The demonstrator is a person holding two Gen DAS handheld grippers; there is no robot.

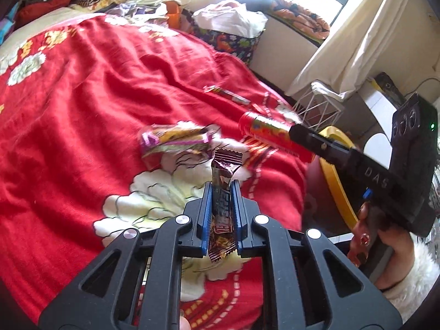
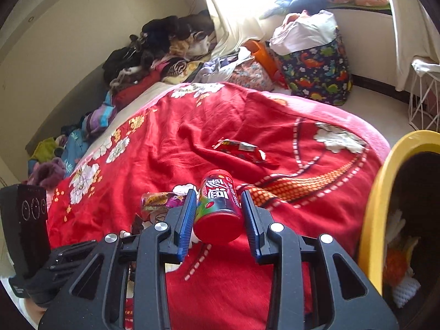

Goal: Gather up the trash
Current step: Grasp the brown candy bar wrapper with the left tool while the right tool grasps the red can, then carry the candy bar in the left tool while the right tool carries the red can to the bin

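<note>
My left gripper (image 1: 221,185) is shut on a dark brown snack wrapper (image 1: 224,165), which sticks up past the blue pads above the red bedspread (image 1: 82,110). To its right, my right gripper (image 1: 294,132) holds a small red can (image 1: 261,129) clear of the bed. In the right wrist view the red can (image 2: 217,206) sits between the pads of the right gripper (image 2: 219,194), bottom towards the camera. A purple and yellow wrapper (image 1: 176,137) (image 2: 159,200) and a red wrapper (image 1: 228,95) (image 2: 242,150) lie on the bedspread.
A yellow-rimmed bin (image 2: 371,206) (image 1: 338,181) with rubbish inside stands beside the bed at the right. Beyond it is a white wire basket (image 1: 319,107). A dinosaur-print bag (image 2: 316,74) and piled clothes (image 2: 165,46) sit at the far end of the bed.
</note>
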